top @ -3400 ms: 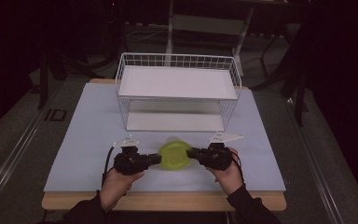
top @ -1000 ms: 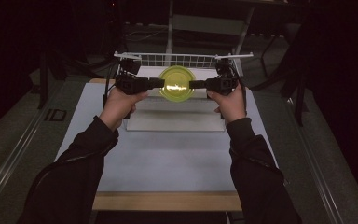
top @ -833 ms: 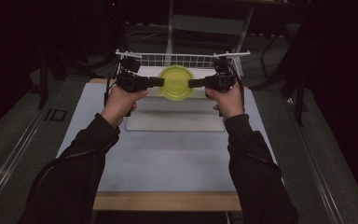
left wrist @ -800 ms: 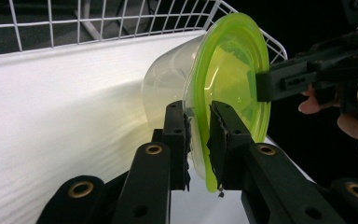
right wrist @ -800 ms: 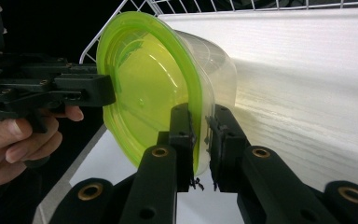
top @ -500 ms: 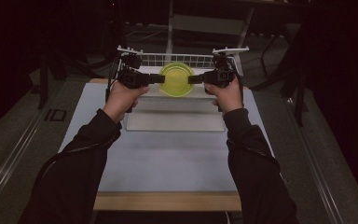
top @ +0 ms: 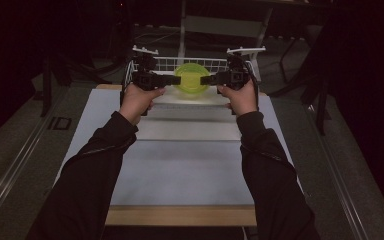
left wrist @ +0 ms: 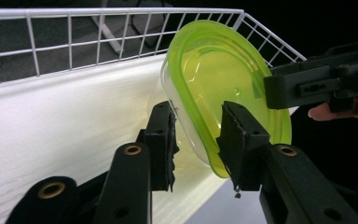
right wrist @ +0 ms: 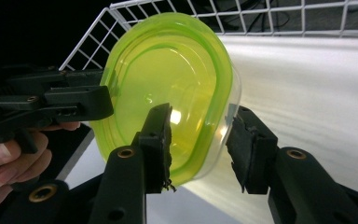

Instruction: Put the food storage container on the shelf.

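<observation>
A clear tub with a lime-green lid hangs tilted on its edge over the white wire basket. My left gripper is shut on its left rim and my right gripper on its right rim. In the left gripper view the jaws pinch the lid and the tub wall, with the other gripper across from them. The right gripper view has its jaws clamped on the tub's edge, and the left gripper on the far side.
The basket's wire walls stand behind and beside the tub, with a white floor below. A pale mat covers the table up to its wooden front edge. Dark surroundings lie all around.
Both grippers have carried the tub from the table's near side up and away to above the basket. In the last second it moved a little farther and tilted more upright.
</observation>
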`<state>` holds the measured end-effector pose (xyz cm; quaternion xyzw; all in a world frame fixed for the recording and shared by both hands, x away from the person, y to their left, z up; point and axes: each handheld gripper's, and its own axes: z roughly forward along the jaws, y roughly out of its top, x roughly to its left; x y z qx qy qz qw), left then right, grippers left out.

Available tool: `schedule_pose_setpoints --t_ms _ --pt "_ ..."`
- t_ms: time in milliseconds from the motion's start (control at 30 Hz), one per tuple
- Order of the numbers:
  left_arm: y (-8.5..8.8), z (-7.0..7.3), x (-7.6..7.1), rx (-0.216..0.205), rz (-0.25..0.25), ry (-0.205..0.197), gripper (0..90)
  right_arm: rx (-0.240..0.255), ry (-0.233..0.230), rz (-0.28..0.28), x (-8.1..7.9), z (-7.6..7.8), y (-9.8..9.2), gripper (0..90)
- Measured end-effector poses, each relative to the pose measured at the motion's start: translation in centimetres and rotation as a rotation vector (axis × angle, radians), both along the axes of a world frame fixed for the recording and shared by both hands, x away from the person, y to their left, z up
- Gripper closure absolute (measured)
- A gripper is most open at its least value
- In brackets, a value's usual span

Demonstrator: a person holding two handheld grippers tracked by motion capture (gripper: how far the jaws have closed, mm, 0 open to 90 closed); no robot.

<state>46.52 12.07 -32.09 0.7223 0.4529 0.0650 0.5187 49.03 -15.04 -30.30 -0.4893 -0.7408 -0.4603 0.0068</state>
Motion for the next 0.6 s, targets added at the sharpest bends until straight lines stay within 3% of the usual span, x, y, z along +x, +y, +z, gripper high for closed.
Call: schedule_pose_setpoints --t_ms 100,333,600 --pt "0.06 -0.18 0.27 -0.001 0.017 0.006 60.7 0.006 0.005 -0.003 0.30 -0.06 0.17 56.5" --pt "-0.22 -0.39 0.53 -0.008 0.029 0.009 54.1 -0.036 -0.022 -0.026 0.65 0.32 0.72 51.8" --pt "0.07 -0.37 0.70 -0.024 0.069 -0.013 46.2 -0.018 -0.026 -0.043 0.53 0.74 0.24 47.1"
